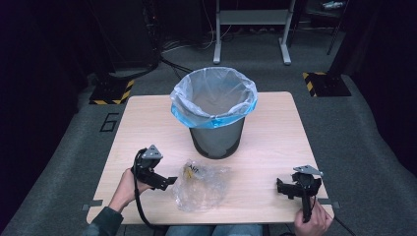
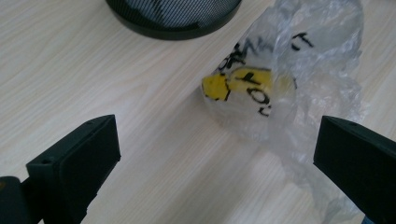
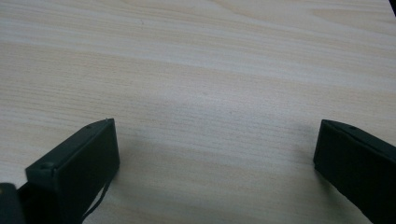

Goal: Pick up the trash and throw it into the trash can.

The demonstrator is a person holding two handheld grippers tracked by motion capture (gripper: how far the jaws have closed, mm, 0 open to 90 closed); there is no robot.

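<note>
Plastic bag [image 1: 200,184] on counter [image 1: 275,142] just right of left gripper [image 1: 167,182], jaws apart, aimed at it; right gripper [image 1: 282,187] apart, farther off.

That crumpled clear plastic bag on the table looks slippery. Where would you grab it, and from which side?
I'd pinch the bunched, raised fold near the yellow print on the plastic bag, probably coming from its left side, where the open left gripper already faces it. The bag lies loose and crumpled on the table, so a standing wrinkle likely gives the jaws more to close on than its flat edges.
</note>
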